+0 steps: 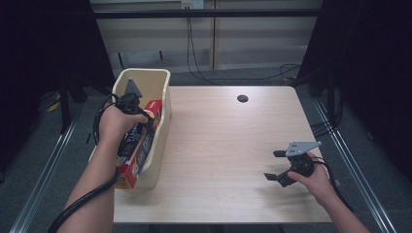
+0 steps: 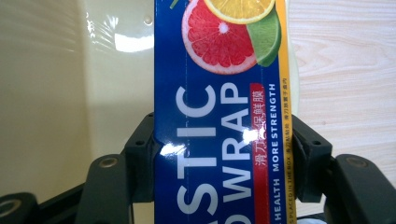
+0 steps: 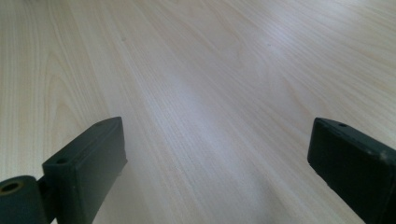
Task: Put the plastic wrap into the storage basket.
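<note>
Left gripper (image 2: 219,154) clamps the plastic wrap box (image 2: 219,116) inside the cream bin (image 1: 163,104); box ends cut off. Right gripper (image 3: 217,163) gapes, empty, over the table (image 3: 196,70).

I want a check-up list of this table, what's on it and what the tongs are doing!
Surface: pale wood table, small dark hole near the far edge.
Job's things: plastic wrap box leaning in the cream bin.
Clutter: nothing seen.
Tongs: left tongs shut on the box; right tongs open, nothing between them, low over the table.
Cables: one trails from each tongs; more on the floor behind.
Surroundings: dark curtains, pale back wall.
</note>
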Tool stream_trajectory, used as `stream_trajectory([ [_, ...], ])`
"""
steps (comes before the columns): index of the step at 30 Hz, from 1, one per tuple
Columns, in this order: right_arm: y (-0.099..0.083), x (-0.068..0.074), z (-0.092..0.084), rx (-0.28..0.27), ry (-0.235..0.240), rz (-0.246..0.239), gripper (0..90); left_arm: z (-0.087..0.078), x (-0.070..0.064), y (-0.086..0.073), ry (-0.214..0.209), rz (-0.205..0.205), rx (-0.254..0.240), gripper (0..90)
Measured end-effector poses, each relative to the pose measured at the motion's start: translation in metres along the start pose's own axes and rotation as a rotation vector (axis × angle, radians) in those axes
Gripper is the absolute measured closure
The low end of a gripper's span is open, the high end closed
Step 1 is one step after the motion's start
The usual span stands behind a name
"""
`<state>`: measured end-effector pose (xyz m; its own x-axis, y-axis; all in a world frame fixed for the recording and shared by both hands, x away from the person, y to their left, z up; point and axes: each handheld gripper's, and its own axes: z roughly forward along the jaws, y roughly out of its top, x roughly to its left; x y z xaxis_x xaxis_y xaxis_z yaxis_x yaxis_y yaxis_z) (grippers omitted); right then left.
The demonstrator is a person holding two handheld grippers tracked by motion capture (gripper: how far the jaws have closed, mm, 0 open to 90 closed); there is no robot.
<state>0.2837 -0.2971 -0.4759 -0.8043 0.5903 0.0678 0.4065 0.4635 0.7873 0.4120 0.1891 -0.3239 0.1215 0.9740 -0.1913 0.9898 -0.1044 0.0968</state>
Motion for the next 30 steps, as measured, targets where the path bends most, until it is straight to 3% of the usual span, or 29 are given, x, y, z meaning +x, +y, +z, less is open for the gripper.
stream_trajectory([
  [30, -0.0002, 0.0007, -0.0012, 0.000, 0.002, -0.001, 4.1, 0.0092, 0.0044, 0.0011, -0.011, -0.031, 0.010, 39.7],
])
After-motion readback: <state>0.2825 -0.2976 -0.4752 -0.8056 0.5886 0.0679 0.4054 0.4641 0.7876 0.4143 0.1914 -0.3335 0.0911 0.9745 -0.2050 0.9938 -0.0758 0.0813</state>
